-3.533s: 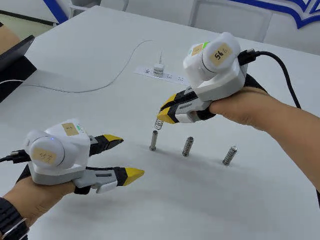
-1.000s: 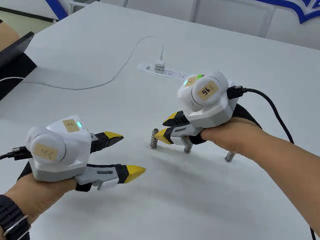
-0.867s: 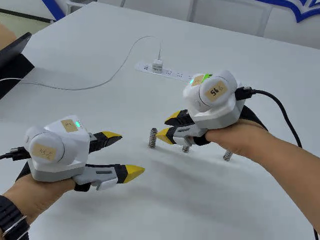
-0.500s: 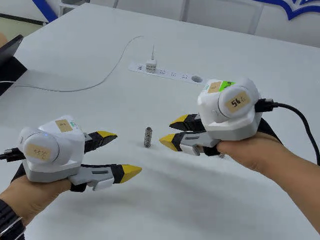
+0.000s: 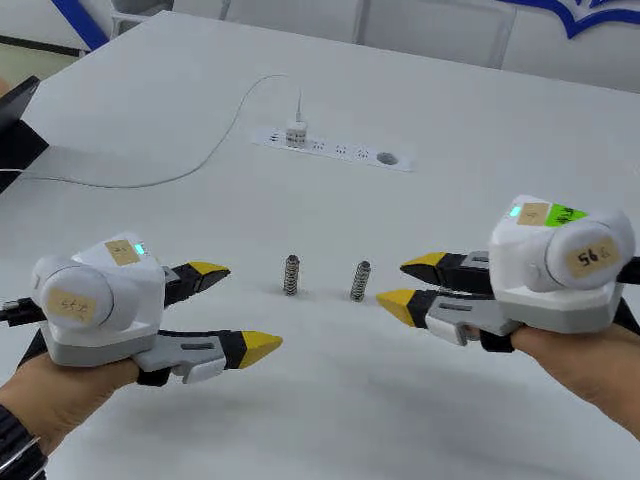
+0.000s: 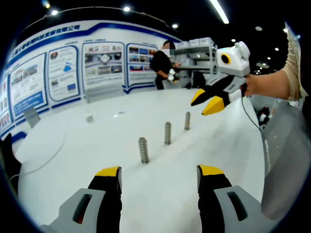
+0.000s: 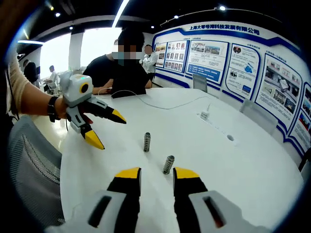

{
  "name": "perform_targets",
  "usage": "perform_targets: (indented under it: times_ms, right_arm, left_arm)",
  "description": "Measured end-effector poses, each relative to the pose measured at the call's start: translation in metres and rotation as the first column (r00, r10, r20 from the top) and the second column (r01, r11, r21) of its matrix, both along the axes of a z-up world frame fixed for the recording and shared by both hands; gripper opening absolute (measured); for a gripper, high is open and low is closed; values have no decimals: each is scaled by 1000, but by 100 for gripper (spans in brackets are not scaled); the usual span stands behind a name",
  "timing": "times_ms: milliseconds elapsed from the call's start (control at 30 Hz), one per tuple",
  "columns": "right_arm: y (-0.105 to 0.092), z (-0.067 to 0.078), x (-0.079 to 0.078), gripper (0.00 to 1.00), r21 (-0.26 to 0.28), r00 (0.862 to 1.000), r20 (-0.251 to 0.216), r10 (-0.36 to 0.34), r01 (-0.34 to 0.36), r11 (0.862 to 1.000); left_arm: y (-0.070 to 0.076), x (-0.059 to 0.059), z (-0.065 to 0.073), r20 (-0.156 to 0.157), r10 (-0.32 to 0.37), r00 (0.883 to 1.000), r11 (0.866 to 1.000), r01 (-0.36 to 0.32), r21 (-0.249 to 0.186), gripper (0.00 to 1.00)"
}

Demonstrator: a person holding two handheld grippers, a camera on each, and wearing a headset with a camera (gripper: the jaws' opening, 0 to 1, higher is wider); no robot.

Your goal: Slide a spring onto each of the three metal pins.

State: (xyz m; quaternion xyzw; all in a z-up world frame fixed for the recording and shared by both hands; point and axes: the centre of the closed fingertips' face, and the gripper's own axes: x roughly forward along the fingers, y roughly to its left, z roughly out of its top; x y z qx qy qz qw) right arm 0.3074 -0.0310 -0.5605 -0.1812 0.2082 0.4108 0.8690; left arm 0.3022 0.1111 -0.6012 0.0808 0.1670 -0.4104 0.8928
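Right gripper (image 7: 156, 174) jaws parted. Ahead on white table (image 7: 252, 170): near pin (image 7: 168, 164), far pin (image 7: 147, 141), both upright, spring-sleeved. Left gripper (image 7: 108, 131) at view's left, jaws spread.

Bright, even overhead light on the white counter (image 5: 420, 90); soft, faint shadows lie beneath the left gripper (image 5: 242, 306) and right gripper (image 5: 402, 280). A ceiling strip light (image 6: 218, 10) and spot lamps (image 7: 222, 8) glare in the gripper views, whose fisheye edges curve strongly; near jaws look slightly soft.
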Motion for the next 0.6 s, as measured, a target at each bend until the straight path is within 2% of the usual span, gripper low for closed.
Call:
perform_targets:
  times_ms: [133,267,433,600]
  right_arm:
    - [-22,3,-1,30,17,999,16,-44,43,999]
    - [-45,-1,2,34,31,995,15,-99,98,995]
    - [-62,-11,3,40,30,992,0,-129,129,991]
    - [-68,-20,2,47,46,990,-19,-138,139,989]
  left_arm:
    - [0,0,-1,-3,-1,1000,1000,1,2,64]
    - [-2,0,0,-2,-5,1000,1000,5,1,65]
    - [-2,-1,-1,-3,-9,1000,1000,9,7,65]
    - [-2,-3,-3,-8,-12,1000,1000,12,11,66]
